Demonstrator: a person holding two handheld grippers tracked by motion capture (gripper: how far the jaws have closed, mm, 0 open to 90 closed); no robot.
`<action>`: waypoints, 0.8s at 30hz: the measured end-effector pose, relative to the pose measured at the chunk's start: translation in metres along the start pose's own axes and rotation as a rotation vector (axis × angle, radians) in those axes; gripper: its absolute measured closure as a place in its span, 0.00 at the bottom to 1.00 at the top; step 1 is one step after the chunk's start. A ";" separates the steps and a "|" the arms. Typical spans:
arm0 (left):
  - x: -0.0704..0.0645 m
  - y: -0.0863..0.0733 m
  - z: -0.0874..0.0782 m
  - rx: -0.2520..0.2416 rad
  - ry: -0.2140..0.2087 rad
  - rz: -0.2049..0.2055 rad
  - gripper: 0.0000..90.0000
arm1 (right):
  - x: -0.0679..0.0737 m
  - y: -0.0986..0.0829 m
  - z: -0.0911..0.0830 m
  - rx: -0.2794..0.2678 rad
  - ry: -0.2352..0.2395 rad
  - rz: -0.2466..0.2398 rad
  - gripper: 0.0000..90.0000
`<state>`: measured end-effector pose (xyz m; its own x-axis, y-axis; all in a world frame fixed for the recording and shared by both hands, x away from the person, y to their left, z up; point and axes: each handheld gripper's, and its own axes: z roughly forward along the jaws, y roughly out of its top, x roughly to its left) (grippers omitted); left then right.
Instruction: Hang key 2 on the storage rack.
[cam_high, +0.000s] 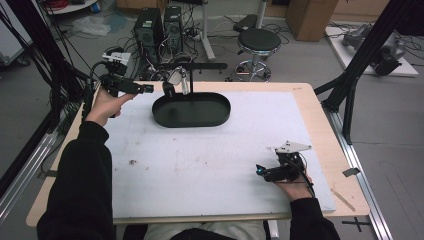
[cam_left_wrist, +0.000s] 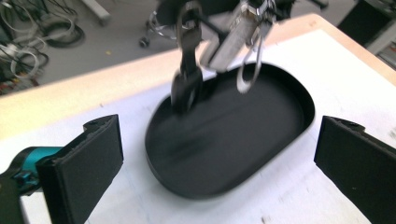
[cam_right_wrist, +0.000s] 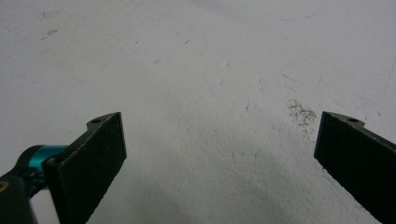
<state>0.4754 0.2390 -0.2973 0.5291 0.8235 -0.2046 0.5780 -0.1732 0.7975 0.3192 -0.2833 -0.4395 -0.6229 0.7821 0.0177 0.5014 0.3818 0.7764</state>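
Left gripper (cam_left_wrist: 219, 163): jaws apart, approaching hanging keys (cam_left_wrist: 233, 42) over black oval tray (cam_left_wrist: 280, 140); closing likely next. Right gripper (cam_right_wrist: 219, 158): jaws apart, idle.

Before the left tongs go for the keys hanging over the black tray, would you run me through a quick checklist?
1. Left tongs open: ok, jaws wide apart, nothing between.
2. Left tongs aimed at black tray: ok.
3. Hanging keys sharp enough to pick a grip point: not ok, blurred.
4. Keys touching the tray floor: cannot tell.
5. Right tongs clear of the tray: ok, open over the white mat near the table's front.
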 end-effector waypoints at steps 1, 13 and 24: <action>0.000 -0.003 -0.001 0.005 -0.004 0.003 0.02 | 0.000 0.000 0.000 -0.001 -0.001 0.001 0.02; -0.014 -0.023 -0.029 -0.047 0.011 0.045 0.02 | 0.001 -0.001 -0.001 0.002 -0.006 -0.003 0.02; -0.015 -0.043 -0.055 -0.099 0.006 0.026 0.02 | 0.002 -0.002 -0.004 0.003 -0.014 0.003 0.02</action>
<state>0.4085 0.2634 -0.2975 0.5390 0.8229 -0.1798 0.5000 -0.1408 0.8545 0.3148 -0.2848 -0.4385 -0.6127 0.7903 0.0111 0.5052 0.3808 0.7745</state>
